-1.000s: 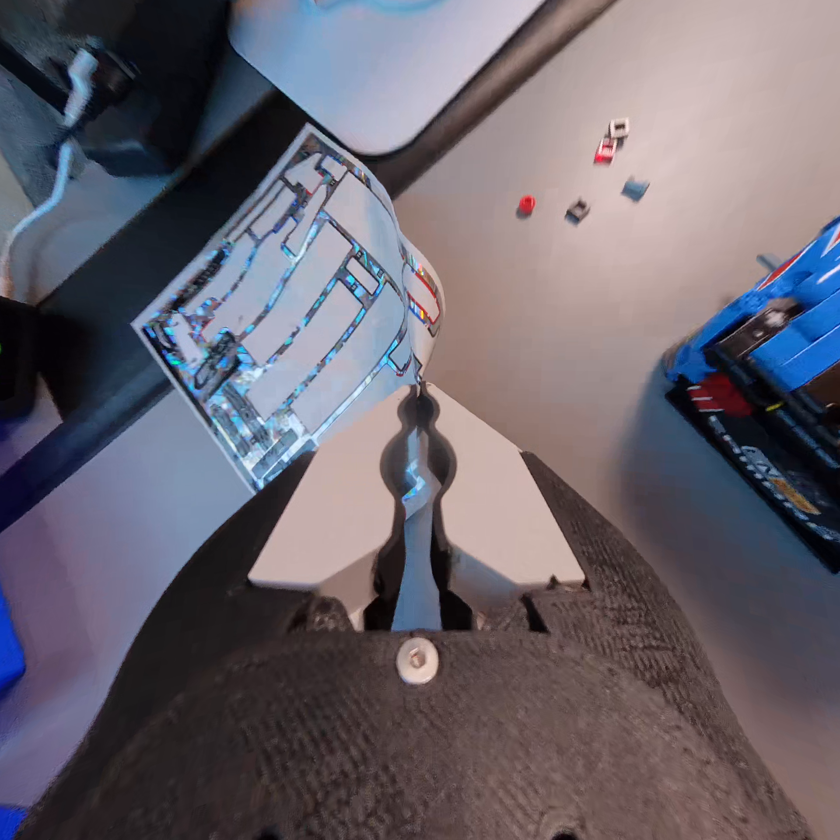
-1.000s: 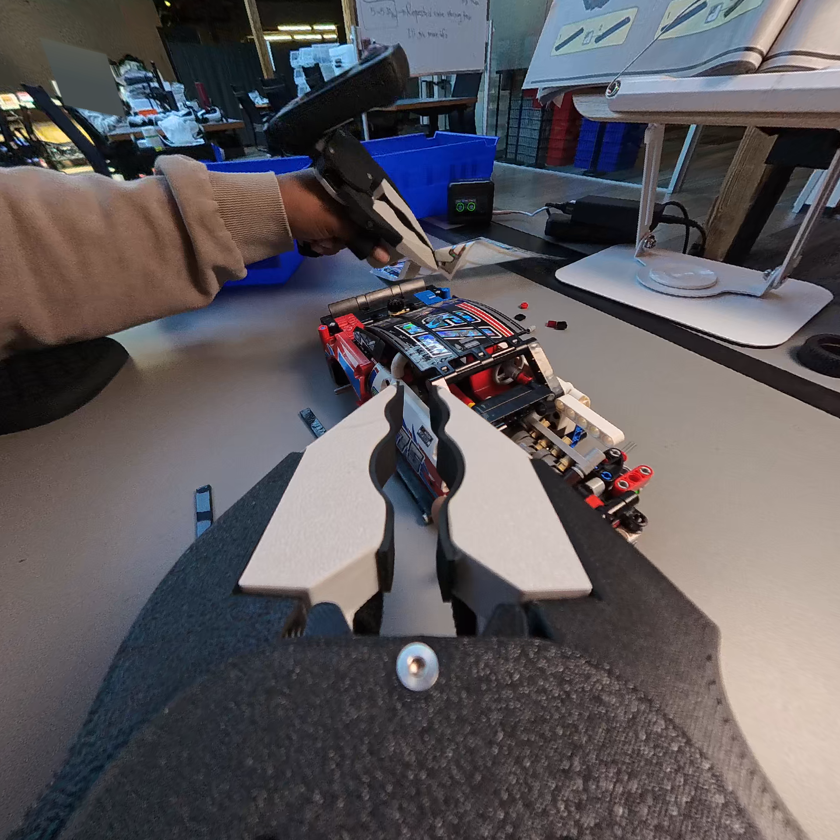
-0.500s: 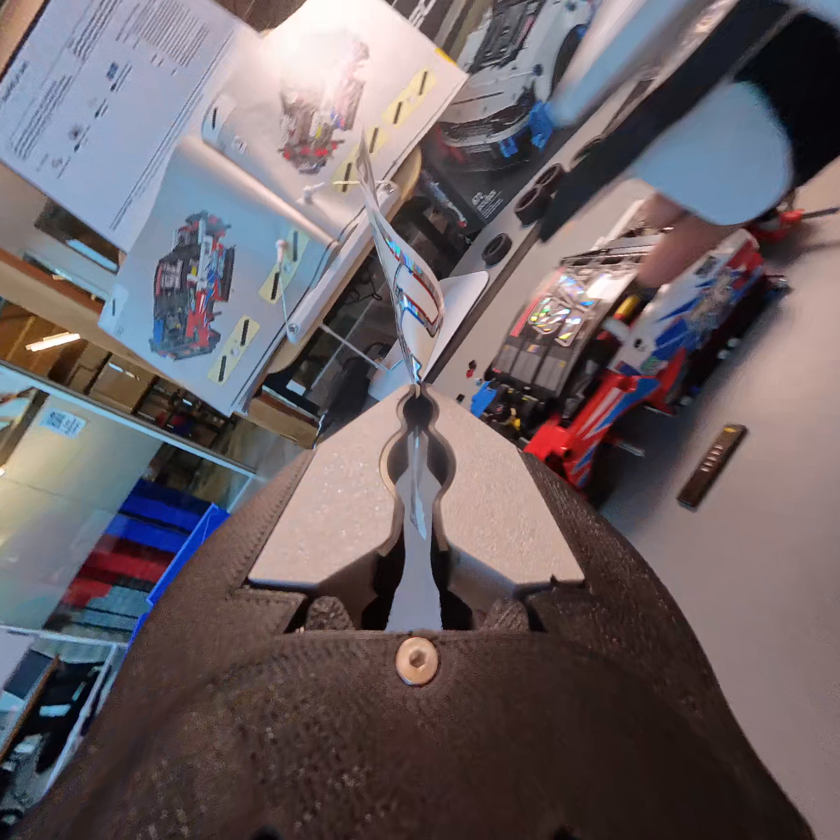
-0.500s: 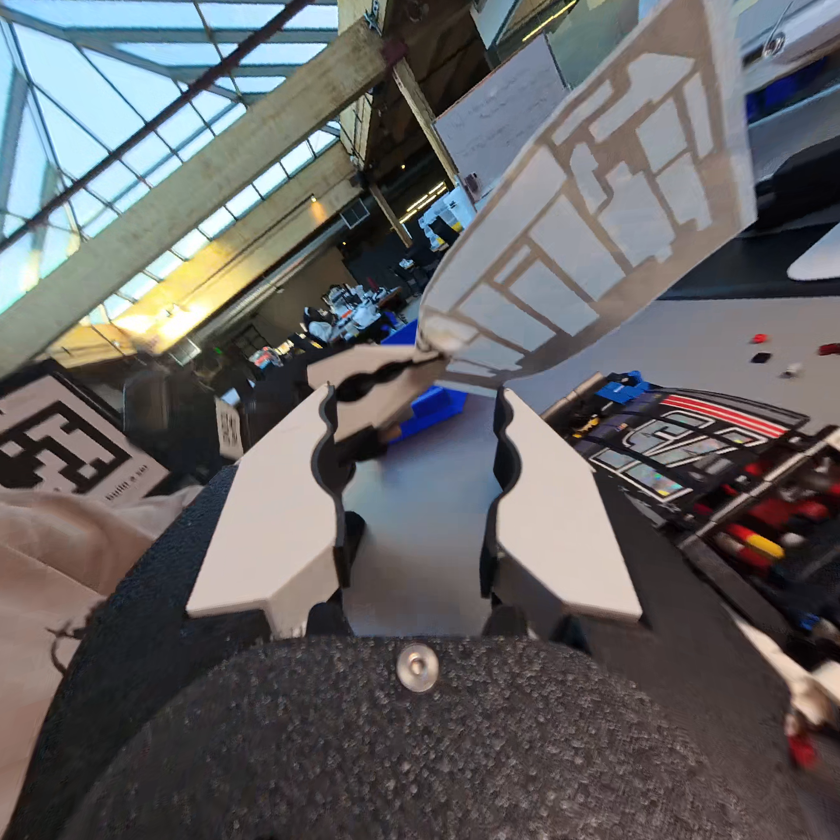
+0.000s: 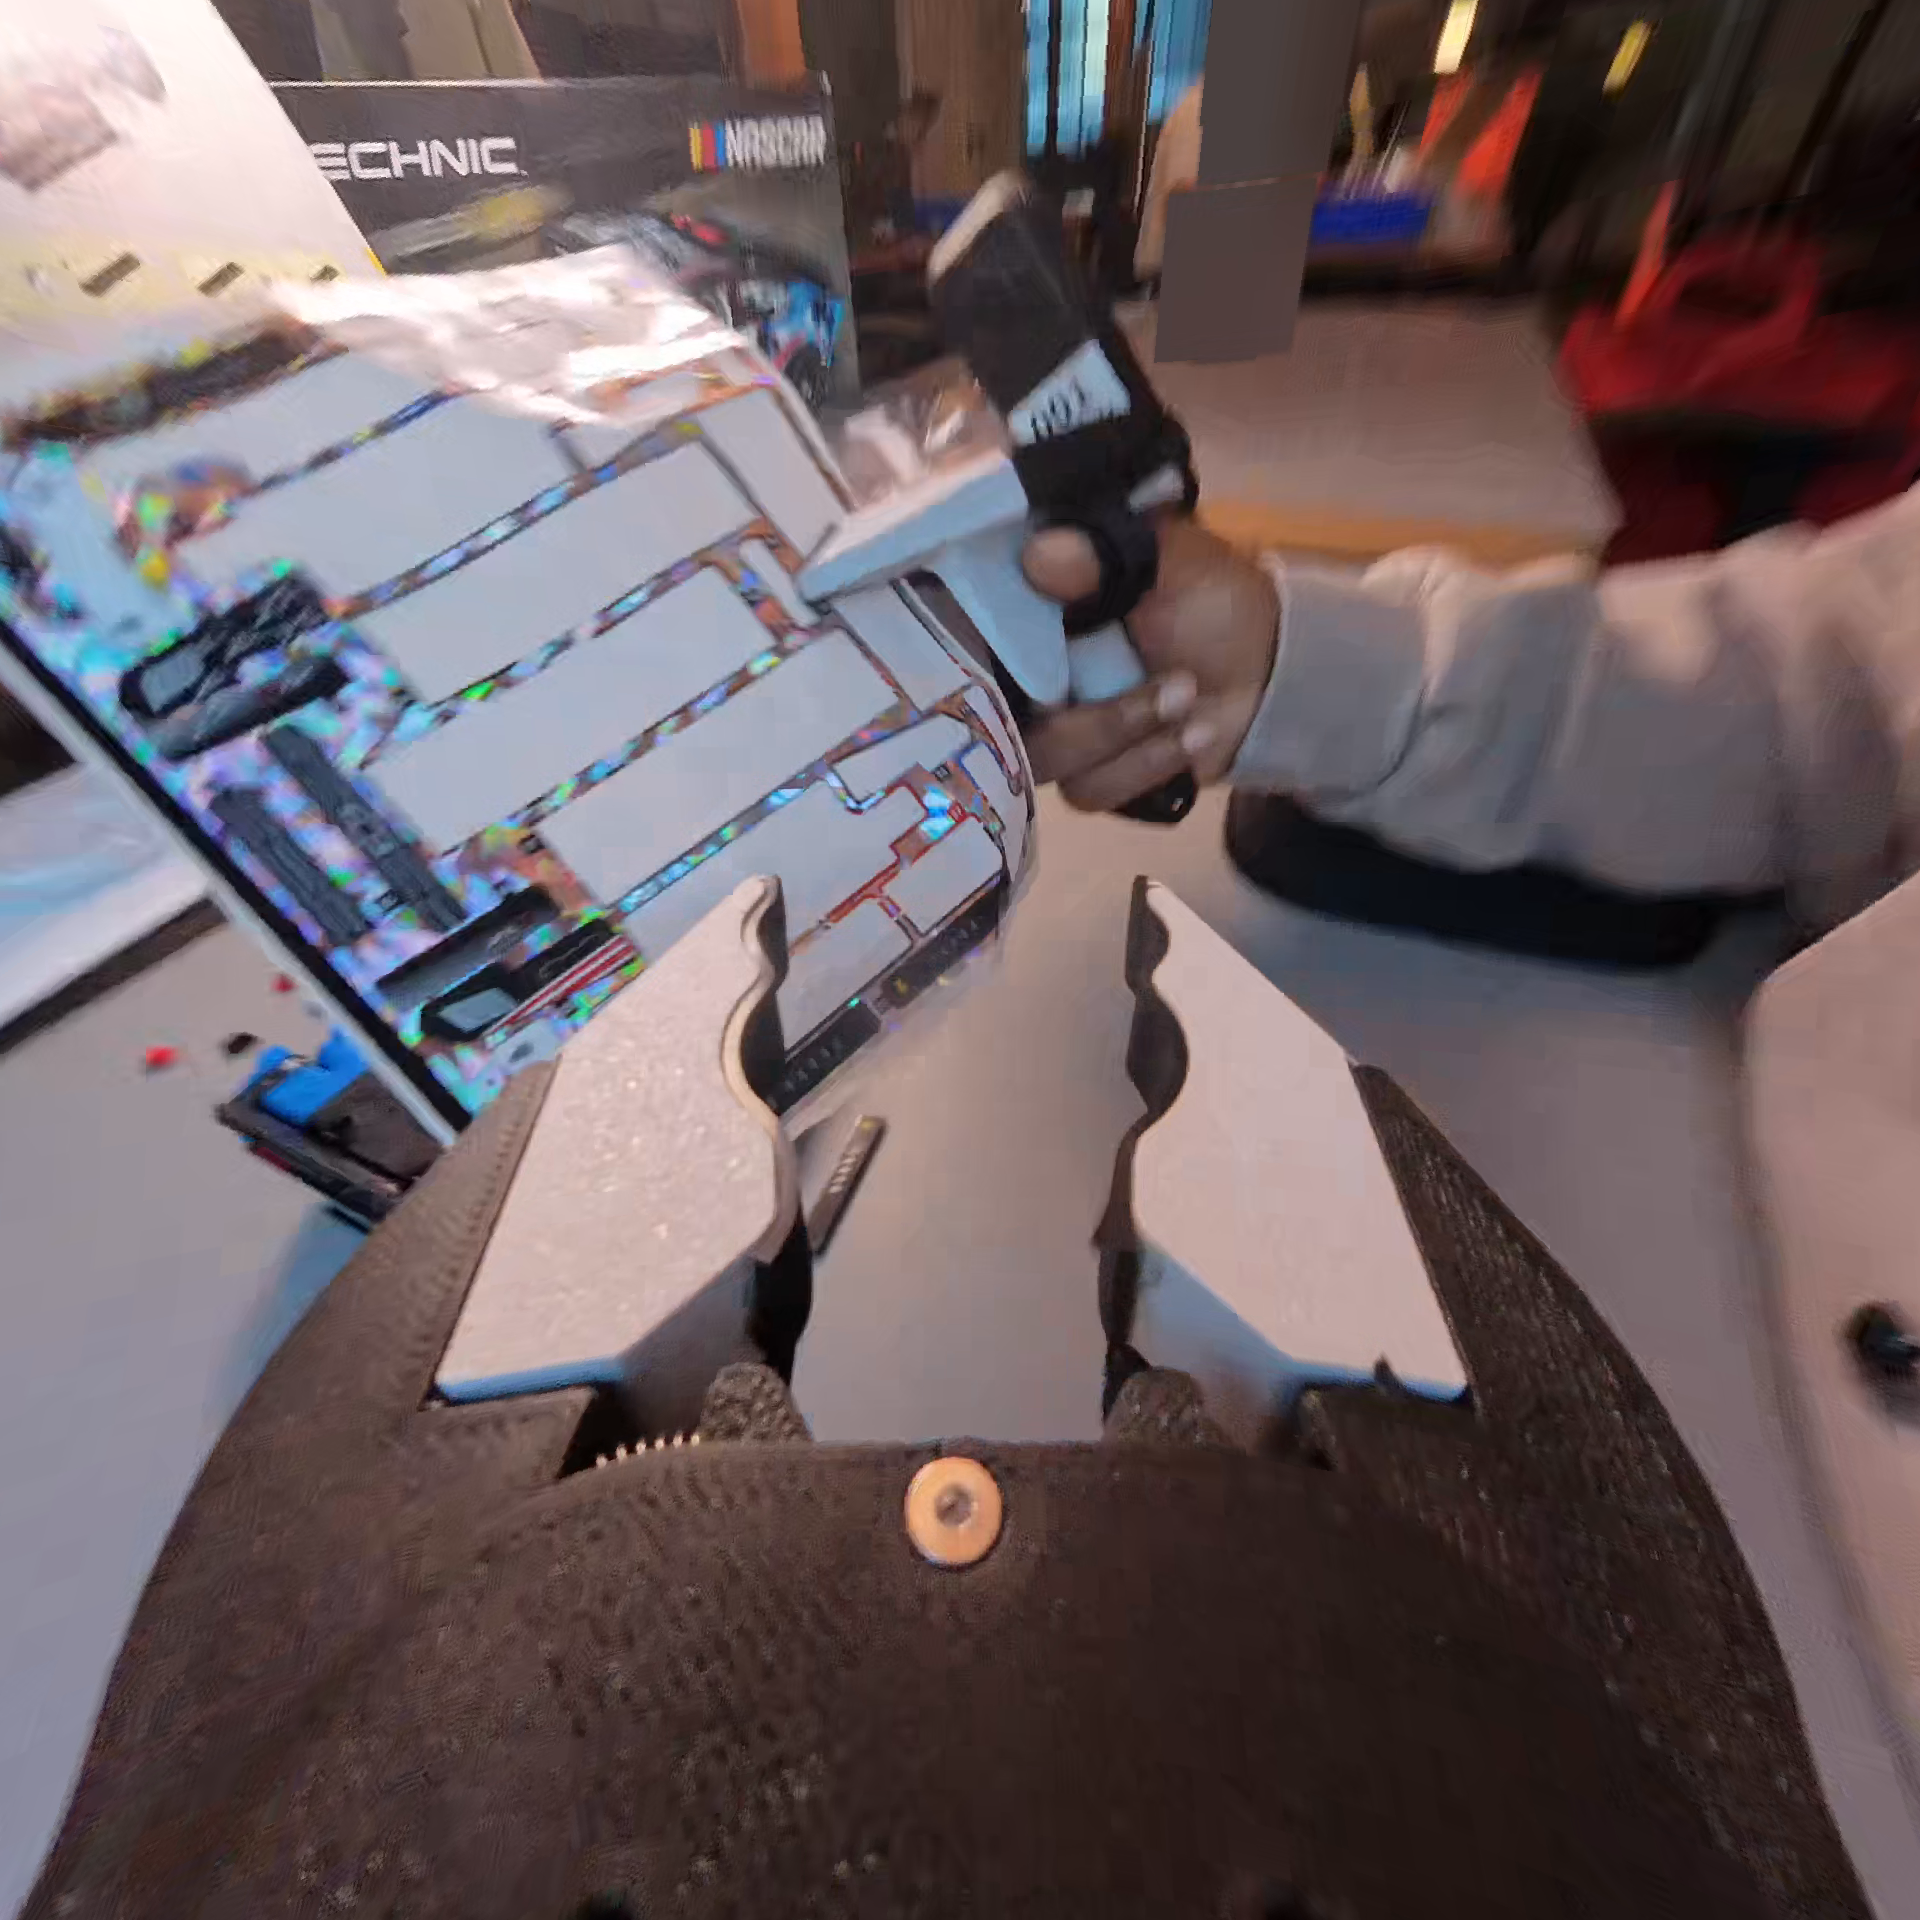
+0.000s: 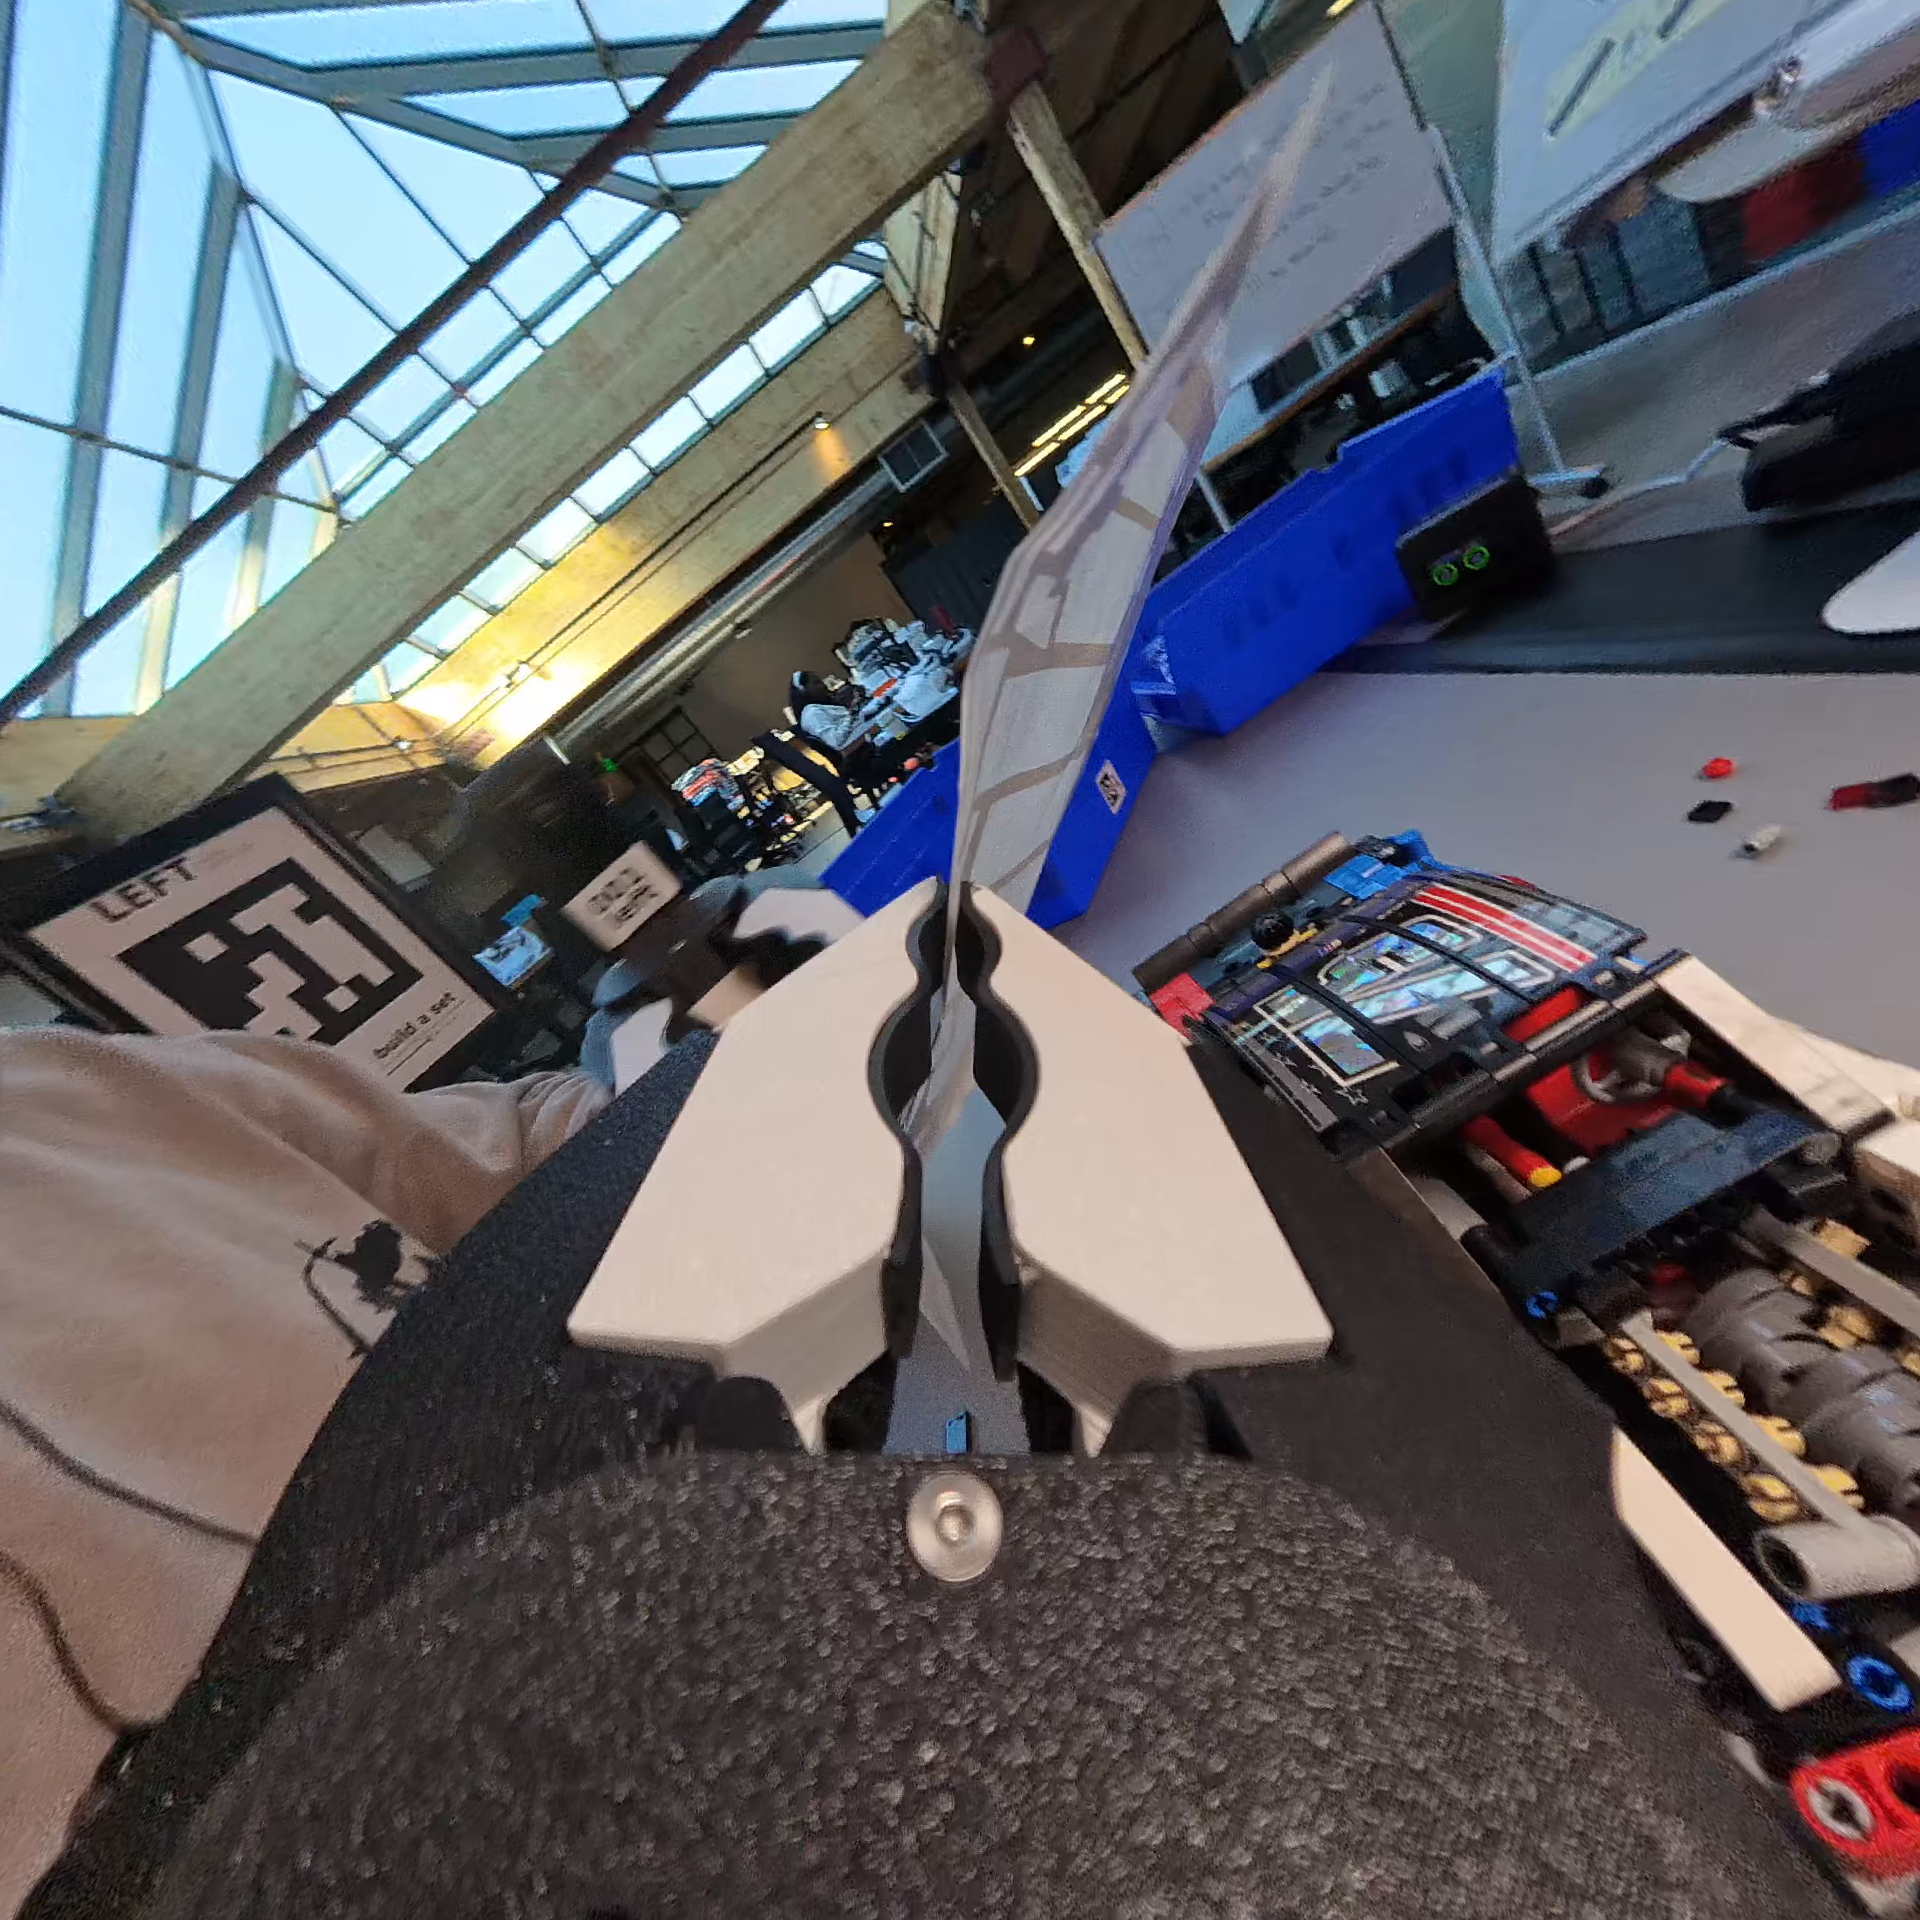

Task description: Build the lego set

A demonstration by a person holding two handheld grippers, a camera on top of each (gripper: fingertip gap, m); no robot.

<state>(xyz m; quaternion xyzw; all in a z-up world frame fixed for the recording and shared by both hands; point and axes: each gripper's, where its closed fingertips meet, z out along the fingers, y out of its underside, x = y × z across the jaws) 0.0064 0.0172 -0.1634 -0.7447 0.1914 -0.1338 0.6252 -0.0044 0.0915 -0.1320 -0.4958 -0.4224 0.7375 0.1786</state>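
The sticker sheet [image 5: 571, 623], grey with holographic outlines, hangs in the air in front of my left gripper [image 5: 954, 894]. My left gripper is open with its fingers wide apart, and neither finger presses on the sheet. My right gripper [image 6: 954, 894] is shut on the lower edge of the sheet [image 6: 1070, 623], seen edge-on. The right gripper also shows in the left wrist view [image 5: 831, 571], pinching the sheet's right edge. The lego car [image 6: 1455, 987] stands on the grey table [image 6: 1507, 748] to the right. The left gripper [image 6: 717, 977] shows behind my right fingers.
Blue bins [image 6: 1299, 582] and a black device with green lights [image 6: 1470, 556] stand at the table's back. Small loose pieces [image 6: 1714, 769] lie beyond the car. A black strip piece [image 5: 847, 1174] lies on the table. The set's box [image 5: 571, 177] stands behind. A person's sleeve [image 5: 1558, 675] reaches in from the right. There is about 9 cm between the tips of the two grippers.
The sheet has passed from hand to hand. My left gripper, shut on it before, has opened and let go. My right gripper, open half a second ago, has closed on the sheet.
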